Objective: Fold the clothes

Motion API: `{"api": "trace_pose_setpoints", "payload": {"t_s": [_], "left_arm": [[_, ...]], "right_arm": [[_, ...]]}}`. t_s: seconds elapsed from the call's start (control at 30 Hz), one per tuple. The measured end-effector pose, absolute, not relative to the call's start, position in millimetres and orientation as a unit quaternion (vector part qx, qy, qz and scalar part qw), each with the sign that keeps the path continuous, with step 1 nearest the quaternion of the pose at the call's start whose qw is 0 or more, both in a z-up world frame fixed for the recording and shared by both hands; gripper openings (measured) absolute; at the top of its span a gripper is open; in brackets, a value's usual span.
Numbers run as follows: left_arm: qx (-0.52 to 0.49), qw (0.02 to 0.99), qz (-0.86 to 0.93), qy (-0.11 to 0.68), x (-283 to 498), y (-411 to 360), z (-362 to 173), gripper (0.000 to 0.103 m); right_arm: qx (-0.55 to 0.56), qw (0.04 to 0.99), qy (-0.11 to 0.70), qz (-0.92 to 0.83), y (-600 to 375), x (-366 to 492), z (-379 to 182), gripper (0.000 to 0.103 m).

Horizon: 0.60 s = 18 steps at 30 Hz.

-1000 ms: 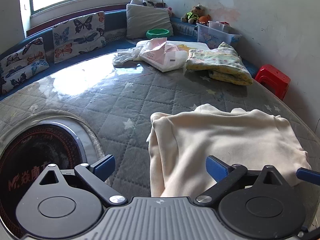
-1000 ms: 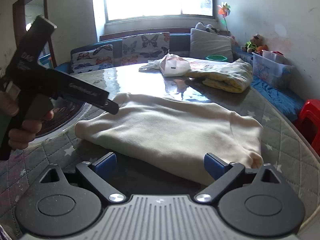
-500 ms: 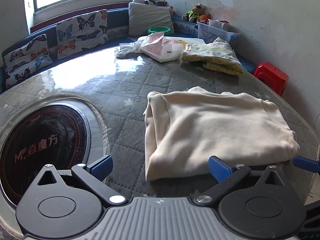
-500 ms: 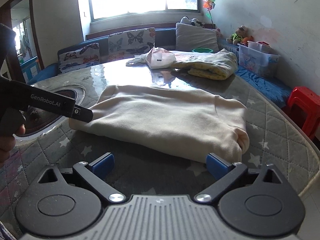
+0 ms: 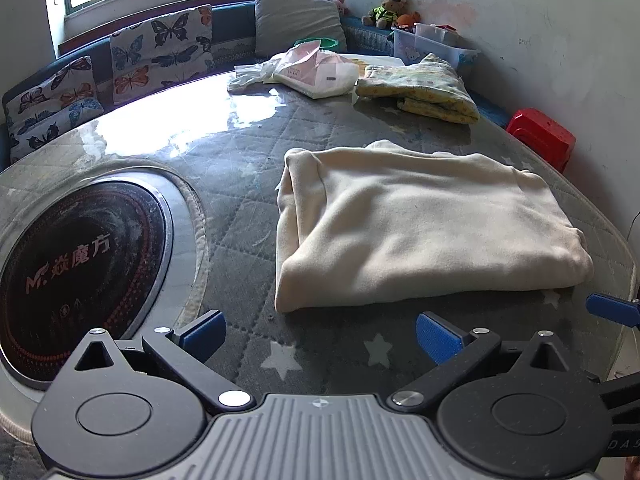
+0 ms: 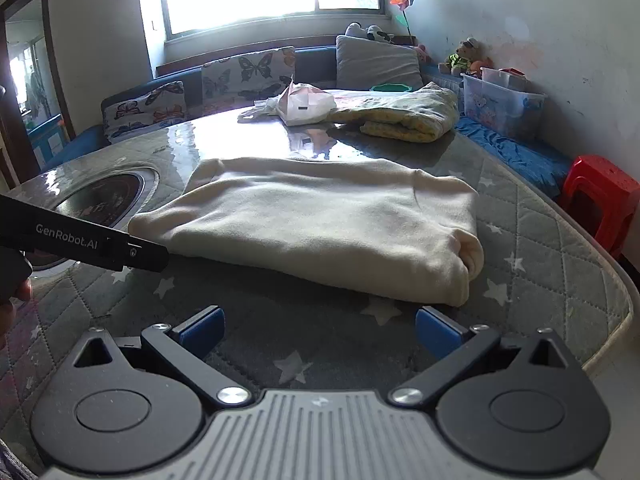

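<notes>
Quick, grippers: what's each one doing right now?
Left gripper: open, holding nothing.
Right gripper: jaws opening, nothing between them, short of the cream garment.

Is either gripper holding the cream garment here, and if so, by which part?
Nothing is held. The left gripper is open and the right gripper is opening, both empty, short of the folded cream garment on the table.

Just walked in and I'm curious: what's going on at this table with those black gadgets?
A person is folding clothes with a two-finger gripper in each hand. A cream garment lies folded on the quilted table. Neither gripper holds it: the left gripper is open just short of its near edge, and the right gripper sits likewise, jaws opening with nothing between them. A folded yellow blanket and a plastic bag sit at the far side.
</notes>
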<state>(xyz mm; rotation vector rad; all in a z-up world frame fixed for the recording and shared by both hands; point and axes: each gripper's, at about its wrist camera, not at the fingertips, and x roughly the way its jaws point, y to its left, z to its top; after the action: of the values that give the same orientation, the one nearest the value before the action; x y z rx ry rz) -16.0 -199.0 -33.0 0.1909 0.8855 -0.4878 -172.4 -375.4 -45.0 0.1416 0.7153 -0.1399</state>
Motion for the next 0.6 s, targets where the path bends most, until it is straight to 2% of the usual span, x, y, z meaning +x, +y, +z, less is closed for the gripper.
{"api": "trace_pose_setpoints", "payload": {"t_s": [0.6], "left_arm": [[0.109, 0.862, -0.231, 0.439, -30.0, -201.7, -43.4, 0.103]], "right_arm": [[0.069, 0.927, 0.359, -0.078, -373.6, -178.9, -45.8, 0.103]]}}
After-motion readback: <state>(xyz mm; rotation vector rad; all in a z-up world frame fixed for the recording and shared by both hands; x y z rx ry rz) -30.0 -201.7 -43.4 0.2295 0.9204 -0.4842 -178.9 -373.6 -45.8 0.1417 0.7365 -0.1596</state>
